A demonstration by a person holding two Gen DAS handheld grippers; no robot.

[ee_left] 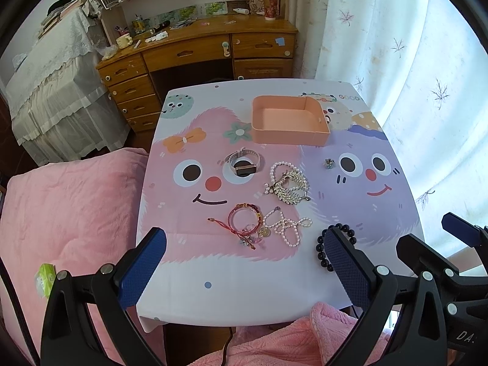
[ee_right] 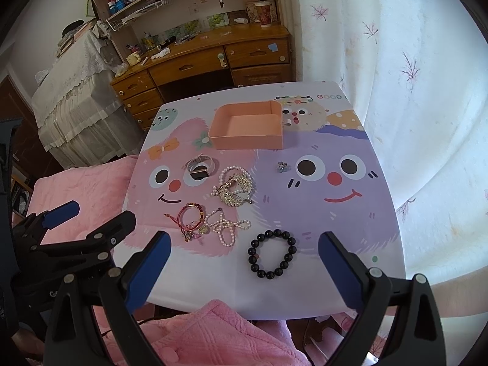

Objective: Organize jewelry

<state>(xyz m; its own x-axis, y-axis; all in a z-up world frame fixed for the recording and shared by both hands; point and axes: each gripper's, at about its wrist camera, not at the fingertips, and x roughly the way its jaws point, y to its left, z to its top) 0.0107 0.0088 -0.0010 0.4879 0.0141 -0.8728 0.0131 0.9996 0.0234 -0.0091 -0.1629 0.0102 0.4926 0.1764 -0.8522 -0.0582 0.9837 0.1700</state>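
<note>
An empty orange box (ee_left: pixel 289 122) (ee_right: pixel 247 129) sits at the far middle of the cartoon-print table (ee_left: pixel 213 299) (ee_right: pixel 350 222). In front of it lie a watch (ee_left: pixel 242 162) (ee_right: pixel 201 167), a pearl and gold hair-comb pile (ee_left: pixel 288 183) (ee_right: pixel 235 187), a small brooch (ee_left: pixel 328 163) (ee_right: pixel 283 166), red bracelets (ee_left: pixel 244 222) (ee_right: pixel 190 219), a pearl strand (ee_left: pixel 288 227) (ee_right: pixel 227 228) and a black bead bracelet (ee_left: pixel 335 244) (ee_right: pixel 271 253). My left gripper (ee_left: pixel 244 271) is open and empty above the near edge. My right gripper (ee_right: pixel 244 271) is open and empty, the black bracelet lying between its fingers.
A pink blanket (ee_left: pixel 61 213) (ee_right: pixel 213 335) lies left of and below the table. A wooden desk (ee_left: pixel 198 48) (ee_right: pixel 207 58) stands behind it. A white curtain (ee_left: pixel 411 76) (ee_right: pixel 411 91) hangs on the right. Each gripper shows at the edge of the other's view.
</note>
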